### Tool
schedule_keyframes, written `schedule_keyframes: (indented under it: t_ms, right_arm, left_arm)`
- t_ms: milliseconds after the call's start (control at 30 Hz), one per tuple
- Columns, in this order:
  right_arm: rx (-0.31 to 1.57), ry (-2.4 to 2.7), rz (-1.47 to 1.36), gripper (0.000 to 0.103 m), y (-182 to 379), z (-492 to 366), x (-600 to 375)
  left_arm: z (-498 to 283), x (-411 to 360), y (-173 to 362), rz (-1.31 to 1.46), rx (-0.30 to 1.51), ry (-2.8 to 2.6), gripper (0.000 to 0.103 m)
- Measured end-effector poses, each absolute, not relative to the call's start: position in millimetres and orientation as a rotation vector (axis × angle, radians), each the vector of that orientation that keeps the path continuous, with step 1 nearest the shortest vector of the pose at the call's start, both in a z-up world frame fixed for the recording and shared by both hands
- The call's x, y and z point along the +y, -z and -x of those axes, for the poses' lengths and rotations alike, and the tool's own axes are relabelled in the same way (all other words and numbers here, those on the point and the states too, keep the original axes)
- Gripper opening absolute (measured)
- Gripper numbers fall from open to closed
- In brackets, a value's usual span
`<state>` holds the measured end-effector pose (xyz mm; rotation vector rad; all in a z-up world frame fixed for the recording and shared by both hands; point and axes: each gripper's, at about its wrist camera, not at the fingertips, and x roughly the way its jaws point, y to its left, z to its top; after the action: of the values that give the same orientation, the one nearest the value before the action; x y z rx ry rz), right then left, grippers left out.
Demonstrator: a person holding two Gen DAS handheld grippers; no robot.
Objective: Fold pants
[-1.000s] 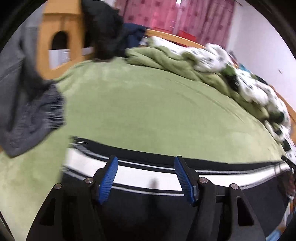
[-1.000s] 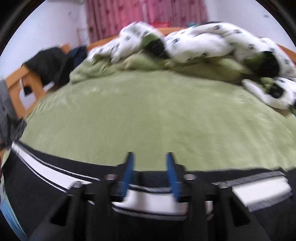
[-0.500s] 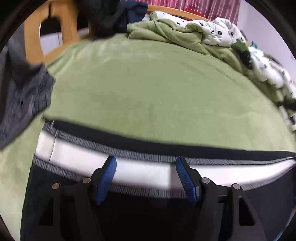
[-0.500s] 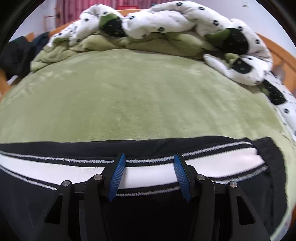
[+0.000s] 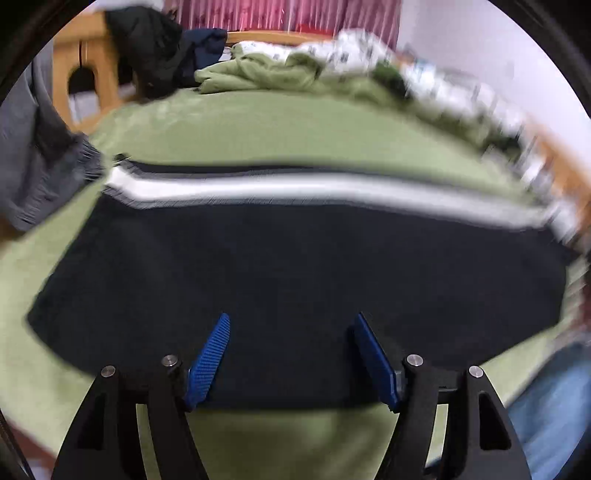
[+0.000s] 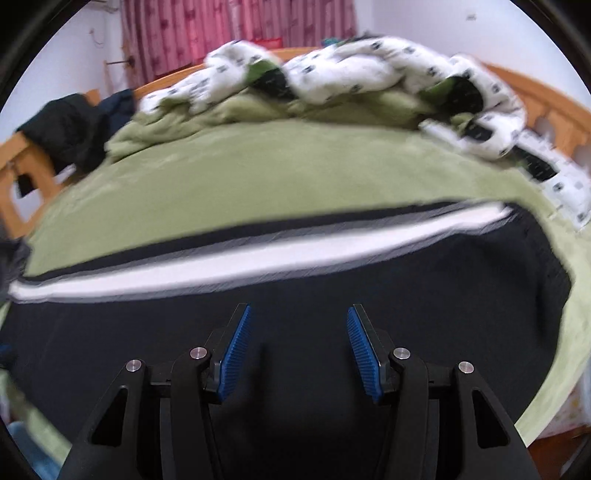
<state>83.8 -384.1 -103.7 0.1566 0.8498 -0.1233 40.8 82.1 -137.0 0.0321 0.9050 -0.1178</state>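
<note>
Black pants (image 5: 295, 266) with a white side stripe (image 5: 280, 186) lie flat across the green bed; they also show in the right wrist view (image 6: 295, 295), stripe (image 6: 229, 269) along the far edge. My left gripper (image 5: 291, 332) is open and empty, above the near edge of the pants. My right gripper (image 6: 298, 325) is open and empty, over the black cloth near its middle.
Green bed cover (image 6: 280, 170) reaches back to a heaped white-and-green duvet (image 6: 351, 81). Grey clothing (image 5: 40, 166) hangs at the left. Dark clothes (image 5: 147, 48) lie on the wooden bed frame (image 5: 77, 66). Pink curtains (image 6: 229, 33) behind.
Both grippers have pulled back from the white stripe toward the near side of the pants. Both stay open; the right one opened from a narrower gap a second ago.
</note>
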Motion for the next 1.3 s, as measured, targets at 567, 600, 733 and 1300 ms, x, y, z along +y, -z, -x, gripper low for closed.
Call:
schedule_keyframes:
  t_ms: [567,600,733,1300]
  right_arm:
    - [0.879,0.037,-0.262,0.054,124,-29,-347]
    - [0.876,0.037,-0.254,0.054,123,-32,-346]
    - [0.883,0.039,-0.231,0.054,126,-38,-340]
    - [0.896,0.081,-0.204,0.054,140,-58,-338]
  left_arm:
    - [5,209,150,0.374,0.824,-0.081,0.068]
    - [1,213,151,0.401,0.818,-0.087,0.068]
    - [-20,227,156,0.488,0.814,-0.112,0.068]
    - [-67,240,157,0.464,0.778,-0.179,0.064]
